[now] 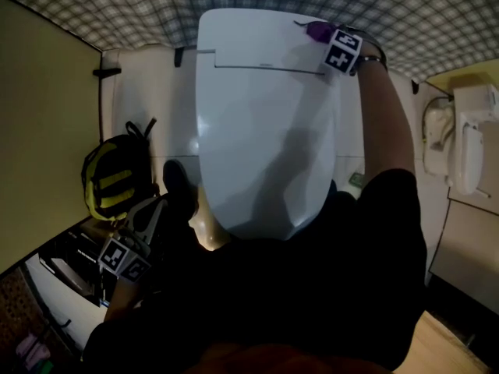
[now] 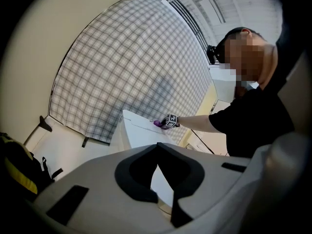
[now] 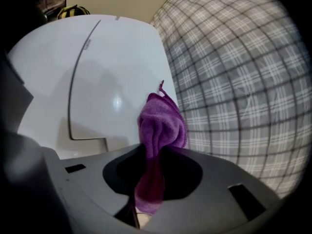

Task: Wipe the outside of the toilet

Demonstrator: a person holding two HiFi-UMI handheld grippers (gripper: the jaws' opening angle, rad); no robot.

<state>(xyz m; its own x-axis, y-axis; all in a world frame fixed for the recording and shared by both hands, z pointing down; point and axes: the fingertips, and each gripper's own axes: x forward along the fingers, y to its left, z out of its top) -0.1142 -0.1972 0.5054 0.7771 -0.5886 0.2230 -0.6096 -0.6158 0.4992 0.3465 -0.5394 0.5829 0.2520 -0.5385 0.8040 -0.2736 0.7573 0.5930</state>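
Observation:
A white toilet (image 1: 265, 131) with its lid down fills the middle of the head view. My right gripper (image 1: 321, 36) is at the back right corner of the toilet top, shut on a purple cloth (image 1: 318, 30). In the right gripper view the purple cloth (image 3: 163, 126) hangs pinched in my right gripper (image 3: 153, 152) against the toilet (image 3: 112, 82), beside the plaid wall. My left gripper (image 1: 152, 209) is held low on the toilet's left side, away from it. In its own view the left gripper (image 2: 157, 147) is shut with nothing in it, aimed at the toilet (image 2: 139, 130) and the right gripper (image 2: 168, 122).
A yellow and black backpack (image 1: 117, 178) leans on the wall left of the toilet. A plaid wall (image 1: 117, 6) runs behind it. White fittings (image 1: 468, 146) hang on the right wall. A beige partition (image 1: 39, 131) closes the left side.

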